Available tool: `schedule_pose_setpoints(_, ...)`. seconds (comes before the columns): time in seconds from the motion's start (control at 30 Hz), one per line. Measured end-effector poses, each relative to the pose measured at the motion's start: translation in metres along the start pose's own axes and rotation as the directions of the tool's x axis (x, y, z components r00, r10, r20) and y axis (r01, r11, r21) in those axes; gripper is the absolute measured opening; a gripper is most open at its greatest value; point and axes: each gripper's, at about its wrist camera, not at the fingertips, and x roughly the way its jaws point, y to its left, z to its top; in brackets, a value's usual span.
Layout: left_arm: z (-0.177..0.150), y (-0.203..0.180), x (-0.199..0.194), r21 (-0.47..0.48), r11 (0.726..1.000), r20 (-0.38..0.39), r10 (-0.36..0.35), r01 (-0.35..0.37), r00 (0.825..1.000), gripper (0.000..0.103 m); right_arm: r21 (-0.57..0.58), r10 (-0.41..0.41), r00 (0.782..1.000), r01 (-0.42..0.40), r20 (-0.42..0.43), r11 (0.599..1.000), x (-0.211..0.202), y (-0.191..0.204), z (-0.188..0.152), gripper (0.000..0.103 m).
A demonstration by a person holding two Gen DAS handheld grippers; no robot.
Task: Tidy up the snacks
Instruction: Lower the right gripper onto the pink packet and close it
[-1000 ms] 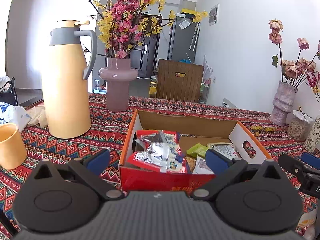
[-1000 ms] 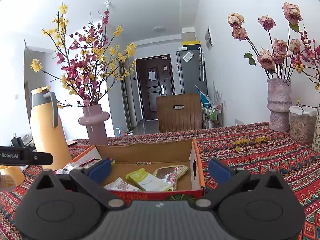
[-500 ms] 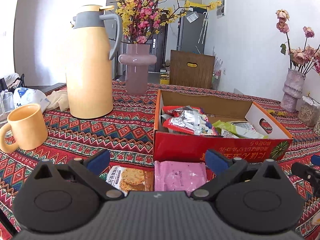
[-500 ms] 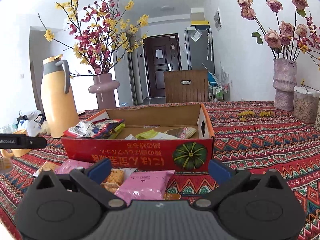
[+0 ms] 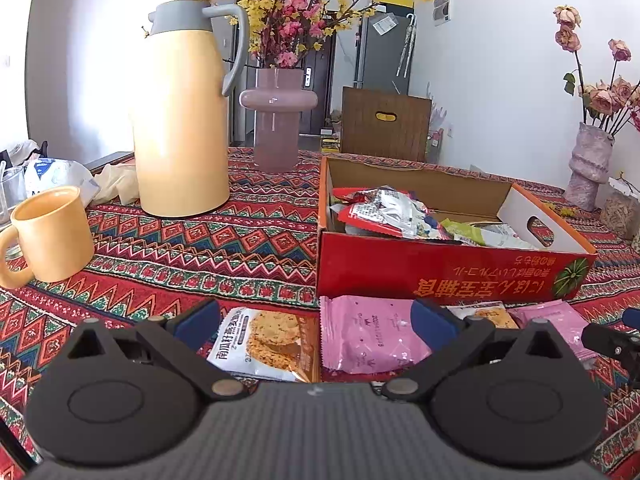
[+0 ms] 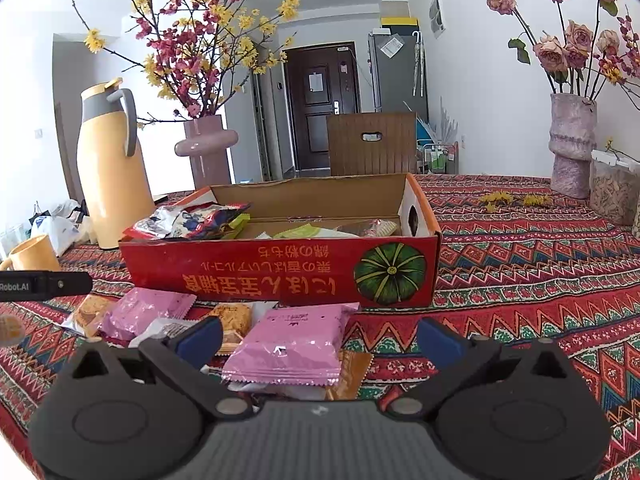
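Glossy pink snack packets [image 6: 289, 344] with crimped, zigzag edges lie low in the frame on the woven, zigzag-patterned desk [image 6: 520, 264], just before a red cardboard box [image 6: 280, 268] printed with a green pumpkin. Both left tongs [image 5: 316, 322] and right tongs [image 6: 320, 338] are spread, holding nothing.

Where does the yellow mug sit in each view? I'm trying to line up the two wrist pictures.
Left wrist: the mug stands at the left edge on the cloth, in front and left of the thermos.
Right wrist: the mug peeks in at the far left edge, partly hidden behind the left gripper.
Shared landmark: the red box, right of the mug in both views.
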Motion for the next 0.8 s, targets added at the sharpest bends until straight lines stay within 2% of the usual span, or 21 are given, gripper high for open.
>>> schedule_pose_setpoints(0.2, 0.000, 0.011, 0.010, 0.000, 0.999, 0.017, 0.040, -0.040, 0.999, 0.103, 0.003, -0.029, 0.999, 0.029, -0.019, 1.000, 0.006, -0.001, -0.001, 0.103)
schedule_pose_setpoints(0.37, -0.006, 0.016, 0.021, -0.005, 1.000, -0.004, 0.028, -0.028, 1.000, 0.103, -0.006, -0.039, 0.999, 0.039, -0.022, 0.999, 0.010, 0.003, -0.002, 0.103)
schedule_pose_setpoints(0.8, -0.010, 0.018, 0.023, -0.028, 0.999, 0.001, -0.021, 0.021, 1.000, 0.103, -0.015, -0.057, 0.998, 0.057, -0.038, 0.998, 0.015, 0.008, -0.002, 0.103)
